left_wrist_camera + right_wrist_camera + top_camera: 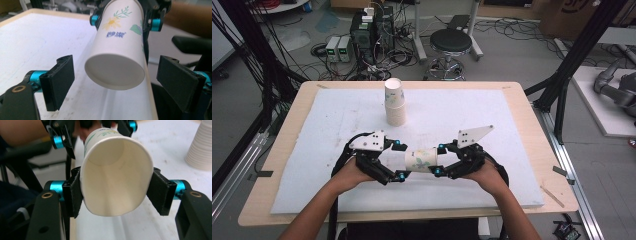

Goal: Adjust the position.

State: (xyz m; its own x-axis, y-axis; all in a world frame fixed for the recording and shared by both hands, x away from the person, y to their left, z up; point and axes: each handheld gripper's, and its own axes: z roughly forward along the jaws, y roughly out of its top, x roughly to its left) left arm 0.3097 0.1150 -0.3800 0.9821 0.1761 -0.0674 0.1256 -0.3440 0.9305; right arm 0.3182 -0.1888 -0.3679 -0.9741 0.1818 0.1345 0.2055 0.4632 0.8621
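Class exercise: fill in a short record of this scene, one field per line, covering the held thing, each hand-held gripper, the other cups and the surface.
Held thing: paper cup, lying sideways, flower print
Right hand-held gripper: jaws shut on the cup near its open rim, squeezing it oval
Left hand-held gripper: open, jaws either side of the cup's base, not touching
Other cups: stack of paper cups, upright, farther back on the table
Surface: white mat on a wooden table

Both grippers, the left gripper [399, 161] and the right gripper [439, 160], are black with bright blue fingertip pivots, grey three-cornered top plates, brass-ringed screw holes and trailing black cables.
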